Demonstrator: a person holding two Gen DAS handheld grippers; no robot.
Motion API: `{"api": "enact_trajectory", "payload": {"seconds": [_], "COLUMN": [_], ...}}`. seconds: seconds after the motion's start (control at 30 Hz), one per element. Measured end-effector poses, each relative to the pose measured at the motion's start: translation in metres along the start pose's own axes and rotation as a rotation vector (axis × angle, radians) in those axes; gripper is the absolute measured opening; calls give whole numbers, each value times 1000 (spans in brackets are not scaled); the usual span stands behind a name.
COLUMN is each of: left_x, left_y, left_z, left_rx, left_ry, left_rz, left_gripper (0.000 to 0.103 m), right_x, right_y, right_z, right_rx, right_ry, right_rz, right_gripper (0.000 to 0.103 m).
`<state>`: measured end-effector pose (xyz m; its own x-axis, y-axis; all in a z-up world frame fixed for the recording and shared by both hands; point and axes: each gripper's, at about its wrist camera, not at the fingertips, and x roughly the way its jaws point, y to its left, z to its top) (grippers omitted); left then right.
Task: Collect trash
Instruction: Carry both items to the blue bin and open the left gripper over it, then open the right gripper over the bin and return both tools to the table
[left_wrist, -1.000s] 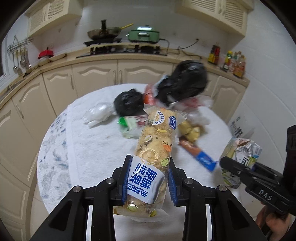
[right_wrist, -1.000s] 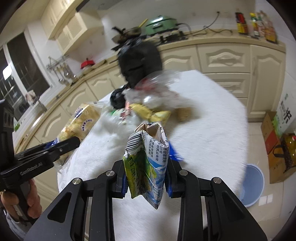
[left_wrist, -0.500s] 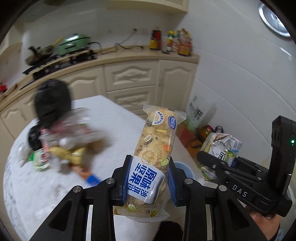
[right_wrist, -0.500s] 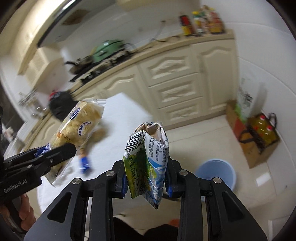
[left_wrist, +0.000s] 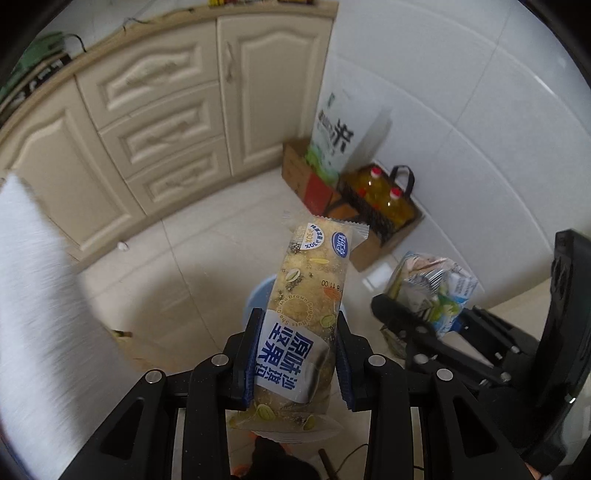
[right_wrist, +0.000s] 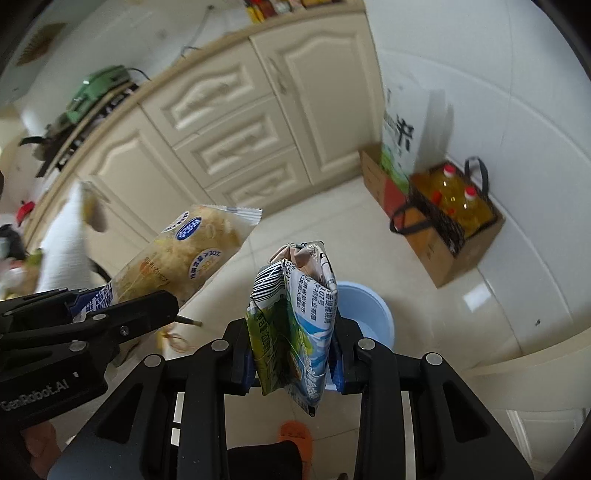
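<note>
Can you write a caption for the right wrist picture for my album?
Right tongs grip a crumpled milk carton above the blue bin; left tongs hold a snack packet.

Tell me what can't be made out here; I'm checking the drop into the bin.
- Blue bin: right wrist view, near side hidden by the milk carton; contents unclear.
- Same bin, left wrist view: mostly hidden behind the snack packet.
- Table: motion-blurred, cut off by the left edge.
</note>
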<state>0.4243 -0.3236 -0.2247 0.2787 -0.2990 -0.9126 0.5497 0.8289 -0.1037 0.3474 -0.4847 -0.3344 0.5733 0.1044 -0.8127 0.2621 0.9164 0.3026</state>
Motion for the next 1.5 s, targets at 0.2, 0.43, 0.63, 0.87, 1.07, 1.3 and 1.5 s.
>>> {"api": "enact_trajectory", "payload": {"seconds": [0.2,0.43,0.63,0.87,1.07,1.3,1.5], "left_x": [60,88,74,43,-52,-178,-250], "left_y": [4,3,1,-1,0,35,88], "left_z": [39,48,46,41,-7,-81,-163], "left_rx": [2,19,6,-37,-28,-66,-92], "left_ry": [63,62,-4,-62,-165,-356,-502], "left_rz": [11,36,159,146,96,98,221], "left_gripper": [31,43,60,65,66,78,87], "right_x": [49,84,103,83,27,-62,-119], "right_y": [-30,-45,-38,-25,-2,74,155], "right_z": [-3,-9,-5,2,3,-3,-23], "right_rx": [35,62,49,39,29,-80,-205], "right_ry": [82,146,169,134,68,-84,-185], "right_rz": [-32,-40,-50,-64,-42,45,149], "right_gripper": [31,31,38,70,70,77,81]}}
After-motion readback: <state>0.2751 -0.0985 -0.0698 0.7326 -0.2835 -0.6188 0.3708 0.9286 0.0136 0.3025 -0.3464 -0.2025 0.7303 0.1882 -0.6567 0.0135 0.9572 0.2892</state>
